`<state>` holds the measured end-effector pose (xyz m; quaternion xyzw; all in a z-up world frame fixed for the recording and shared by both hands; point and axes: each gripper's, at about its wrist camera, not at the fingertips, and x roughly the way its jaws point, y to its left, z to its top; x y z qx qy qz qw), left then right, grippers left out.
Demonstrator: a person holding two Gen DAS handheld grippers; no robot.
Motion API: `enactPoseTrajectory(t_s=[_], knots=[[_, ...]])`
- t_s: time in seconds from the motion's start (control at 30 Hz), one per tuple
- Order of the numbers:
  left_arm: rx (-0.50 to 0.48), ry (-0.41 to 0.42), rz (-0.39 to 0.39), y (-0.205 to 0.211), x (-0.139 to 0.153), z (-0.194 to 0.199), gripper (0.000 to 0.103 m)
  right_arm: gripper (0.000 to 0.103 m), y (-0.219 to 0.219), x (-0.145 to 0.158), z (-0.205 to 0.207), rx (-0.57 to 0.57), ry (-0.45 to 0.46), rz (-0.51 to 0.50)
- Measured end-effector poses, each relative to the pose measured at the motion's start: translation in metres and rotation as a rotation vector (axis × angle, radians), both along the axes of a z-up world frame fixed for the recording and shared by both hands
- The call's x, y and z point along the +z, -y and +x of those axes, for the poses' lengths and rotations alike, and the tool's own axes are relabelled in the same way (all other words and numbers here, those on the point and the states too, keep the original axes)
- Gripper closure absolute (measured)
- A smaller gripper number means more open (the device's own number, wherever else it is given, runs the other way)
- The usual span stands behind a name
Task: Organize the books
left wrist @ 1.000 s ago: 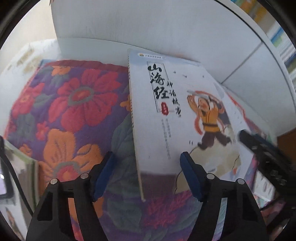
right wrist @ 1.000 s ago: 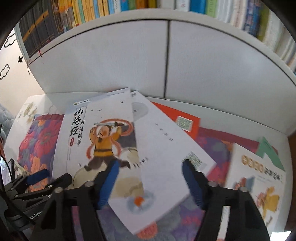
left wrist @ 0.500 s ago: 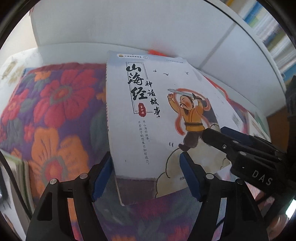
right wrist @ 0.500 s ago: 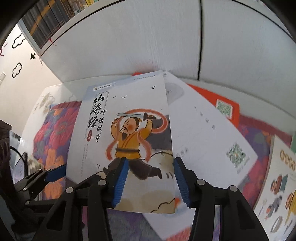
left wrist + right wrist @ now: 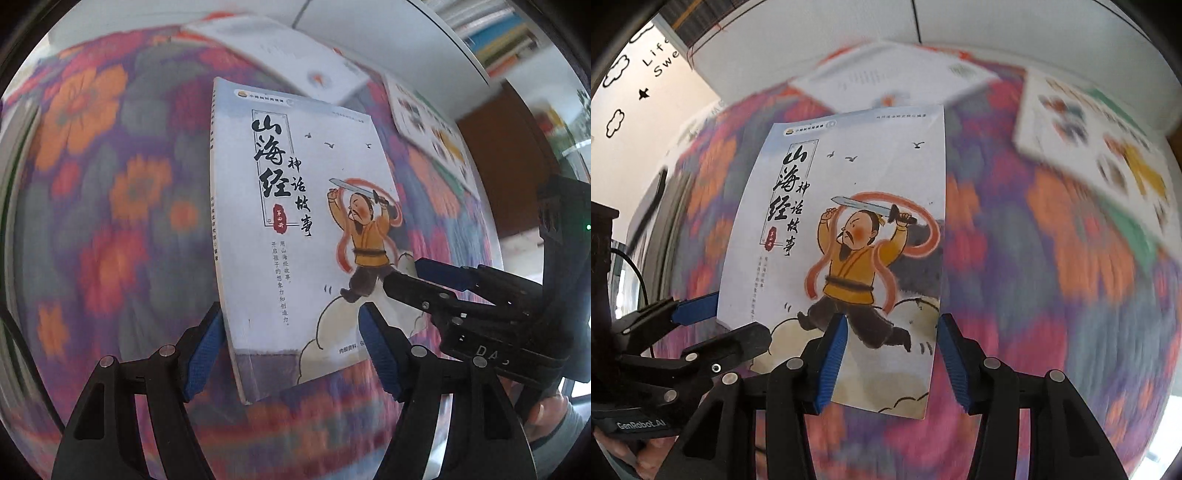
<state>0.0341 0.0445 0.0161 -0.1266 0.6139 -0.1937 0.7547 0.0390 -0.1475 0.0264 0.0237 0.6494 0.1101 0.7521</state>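
A thin picture book point(image 5: 295, 229) with a pale blue cover, black Chinese title and a sword-waving figure in yellow is lifted above the flowered cloth point(image 5: 103, 192). My left gripper point(image 5: 291, 350) straddles the book's lower spine corner with its blue pads on either side. My right gripper point(image 5: 890, 362) straddles the book's point(image 5: 849, 236) lower right part. The right gripper also shows in the left wrist view point(image 5: 428, 284), one finger above the cover and one below. The left gripper shows in the right wrist view point(image 5: 713, 325) the same way at the book's left edge.
A white book point(image 5: 897, 74) lies on the cloth near the white shelf wall point(image 5: 849, 22). A picture book with coloured icons point(image 5: 1100, 155) lies at the right over a green one. Shelved books point(image 5: 498, 40) stand at the upper right. The background is motion-blurred.
The book has been lifted off the other books and carried back, away from the shelf wall. Both grippers moved with it, and the right jaws narrowed around its edge.
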Motion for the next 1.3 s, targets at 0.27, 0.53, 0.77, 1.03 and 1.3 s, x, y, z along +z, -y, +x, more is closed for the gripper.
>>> enactPoseTrajectory(t_s=[0.27, 0.53, 0.77, 1.03, 1.3], knots=[[0.035, -0.013, -0.065, -0.012, 0.009, -0.031, 0.034, 0.061, 0.019, 0.000, -0.022, -0.097, -0.028, 0.052], [0.011, 0.023, -0.003, -0.016, 0.011, -0.050, 0.034, 0.061, 0.035, 0.028, -0.029, -0.105, 0.056, -0.021], [0.018, 0.110, 0.042, -0.022, 0.032, -0.082, 0.034, 0.061, -0.032, 0.057, 0.018, 0.075, 0.139, 0.112], [-0.017, 0.124, 0.020, -0.093, 0.050, -0.111, 0.034, 0.061, -0.186, 0.068, 0.051, 0.265, 0.170, 0.240], [-0.040, 0.092, 0.049, -0.159, 0.053, -0.115, 0.034, 0.061, -0.291, 0.047, 0.045, 0.392, 0.064, 0.417]])
